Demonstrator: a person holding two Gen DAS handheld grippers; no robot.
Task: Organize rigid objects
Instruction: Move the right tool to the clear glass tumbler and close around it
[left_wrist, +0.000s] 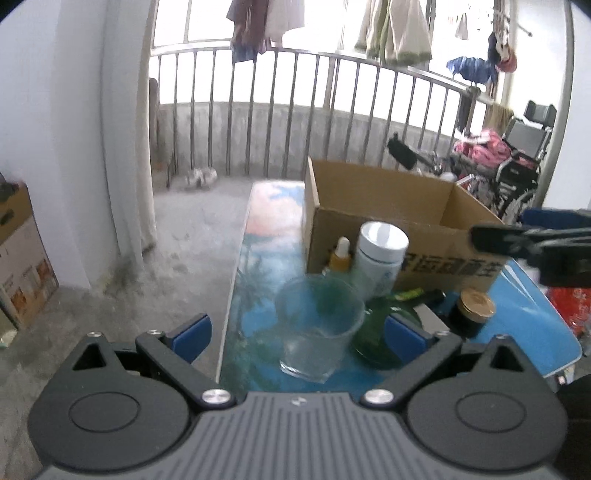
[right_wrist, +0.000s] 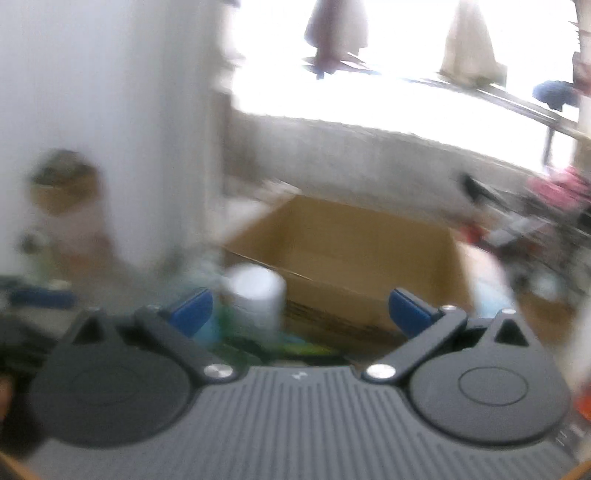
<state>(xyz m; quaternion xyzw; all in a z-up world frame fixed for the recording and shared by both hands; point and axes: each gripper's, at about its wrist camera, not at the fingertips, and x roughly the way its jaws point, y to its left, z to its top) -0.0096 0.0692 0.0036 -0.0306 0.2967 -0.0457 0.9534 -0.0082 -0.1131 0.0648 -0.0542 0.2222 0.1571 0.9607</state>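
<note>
My left gripper (left_wrist: 297, 334) is open, its blue pads either side of a clear plastic cup (left_wrist: 317, 325) that stands on the blue patterned table (left_wrist: 266, 258). Behind the cup are a white-capped bottle (left_wrist: 380, 258), a small yellow dropper bottle (left_wrist: 340, 256) and a green glass dish (left_wrist: 384, 339). A dark jar with a gold lid (left_wrist: 474, 308) sits to the right. An open cardboard box (left_wrist: 388, 206) stands behind them. In the blurred right wrist view my right gripper (right_wrist: 301, 312) is open above the white bottle (right_wrist: 256, 295) and the box (right_wrist: 351, 251).
The table's left edge (left_wrist: 232, 288) drops to a concrete balcony floor. A metal railing (left_wrist: 295, 110) with hanging laundry runs behind. A wheelchair (left_wrist: 517, 166) with clothes stands at the right. A cardboard carton (left_wrist: 22, 258) leans on the left wall. The other gripper (left_wrist: 535, 240) shows at the right.
</note>
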